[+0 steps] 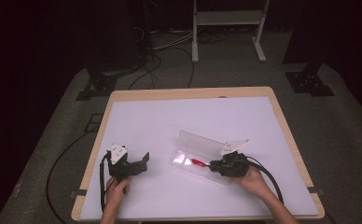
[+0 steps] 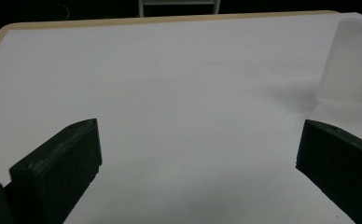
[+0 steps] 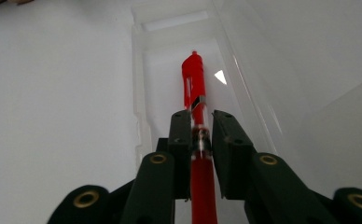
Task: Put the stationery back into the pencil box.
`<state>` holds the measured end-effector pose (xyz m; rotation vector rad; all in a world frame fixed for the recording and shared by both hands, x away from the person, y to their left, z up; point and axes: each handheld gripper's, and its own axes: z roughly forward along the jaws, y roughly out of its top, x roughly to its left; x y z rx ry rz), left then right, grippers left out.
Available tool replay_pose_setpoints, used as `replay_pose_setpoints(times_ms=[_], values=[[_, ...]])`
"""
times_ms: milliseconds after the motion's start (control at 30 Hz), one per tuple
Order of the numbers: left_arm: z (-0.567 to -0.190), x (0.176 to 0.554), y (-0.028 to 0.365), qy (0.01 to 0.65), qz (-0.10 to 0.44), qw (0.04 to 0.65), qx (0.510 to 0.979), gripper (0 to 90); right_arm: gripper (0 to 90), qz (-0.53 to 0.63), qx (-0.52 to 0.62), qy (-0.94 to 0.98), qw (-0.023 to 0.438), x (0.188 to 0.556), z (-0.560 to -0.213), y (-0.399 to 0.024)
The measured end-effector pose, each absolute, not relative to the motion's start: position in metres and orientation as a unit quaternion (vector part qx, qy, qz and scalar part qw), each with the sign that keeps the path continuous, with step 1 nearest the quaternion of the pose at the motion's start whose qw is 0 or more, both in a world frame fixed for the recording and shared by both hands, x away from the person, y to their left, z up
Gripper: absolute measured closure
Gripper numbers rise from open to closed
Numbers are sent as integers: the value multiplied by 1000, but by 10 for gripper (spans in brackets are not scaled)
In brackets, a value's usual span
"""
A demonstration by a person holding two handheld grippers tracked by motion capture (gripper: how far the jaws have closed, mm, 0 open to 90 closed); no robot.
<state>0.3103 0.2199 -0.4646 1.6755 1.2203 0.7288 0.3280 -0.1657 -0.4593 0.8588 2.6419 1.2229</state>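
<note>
While the left gripper (image 1: 142,161) rests open on the white table (image 1: 170,121), the right gripper (image 1: 212,166) holds a red plastic pen (image 1: 198,163) over the clear plastic box (image 1: 195,151). Left gripper view: jaws wide apart, nothing between. Right gripper view: jaws close around the pen (image 3: 198,121) inside the box (image 3: 170,56).

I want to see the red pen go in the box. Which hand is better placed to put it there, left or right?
Right, most likely. The right gripper has the red pen between its jaws, over the clear box. The left gripper rests open on the table, apart from the box.
</note>
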Motion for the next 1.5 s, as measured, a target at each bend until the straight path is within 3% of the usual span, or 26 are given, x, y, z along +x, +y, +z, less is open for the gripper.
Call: replay_pose_setpoints(times_ms=[867,1500], values=[[-465,310,220,494,295,454,681,0,531,428,272,860,61,309,-441,-185],[-465,310,220,494,294,454,680,0,438,423,275,860,74,301,-434,-200]])
